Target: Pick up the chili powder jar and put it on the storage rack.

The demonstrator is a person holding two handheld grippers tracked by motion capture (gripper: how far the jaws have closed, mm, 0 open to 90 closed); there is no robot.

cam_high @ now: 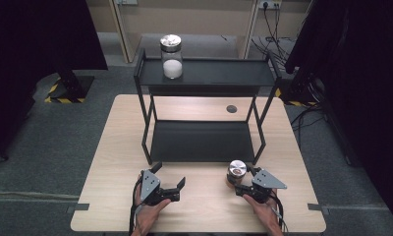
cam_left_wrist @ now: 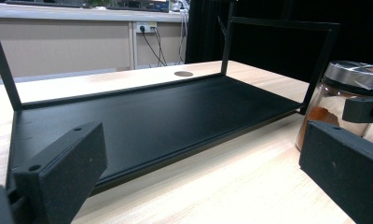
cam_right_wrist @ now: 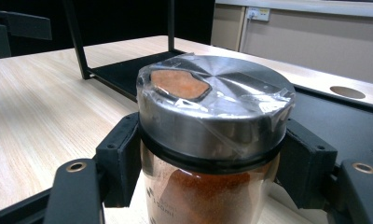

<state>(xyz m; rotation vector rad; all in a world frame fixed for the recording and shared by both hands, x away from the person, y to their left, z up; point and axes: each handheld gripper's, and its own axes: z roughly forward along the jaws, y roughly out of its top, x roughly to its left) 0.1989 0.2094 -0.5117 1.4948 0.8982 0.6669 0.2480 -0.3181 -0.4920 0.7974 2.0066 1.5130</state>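
**In front of the shelf: spice jar clamped, other gripper free**

Just before the front right leg of the black two-tier shelf (cam_high: 204, 78) stands a glass spice jar (cam_high: 236, 172) of orange-red powder, on the wooden table (cam_high: 111, 147). The right gripper (cam_high: 244, 184) is clenched on it: in the right gripper view both black pads press the glass just under the steel lid (cam_right_wrist: 217, 107), one on each side. Clear tape wraps the lid, and an orange window shows in its top.

The left gripper (cam_high: 171, 178) rests on the table well to the left of the jar, before the shelf's front left leg, its jaws spread wide with nothing between them. In the left gripper view the jar (cam_left_wrist: 338, 102) stands at the far right, close to the shelf's corner post.

A second jar (cam_high: 171, 56), holding white powder, stands on the shelf's top tier near its left end. The lower tier (cam_high: 202, 140) lies bare, and a low front lip runs along its edge. Between the jar and that tier the corner post stands nearest; the span between the two front legs is open. A round hole (cam_high: 231, 108) sits in the table behind the shelf.

The jar's lower part and printed label are cut off in the right gripper view, too partial to read.
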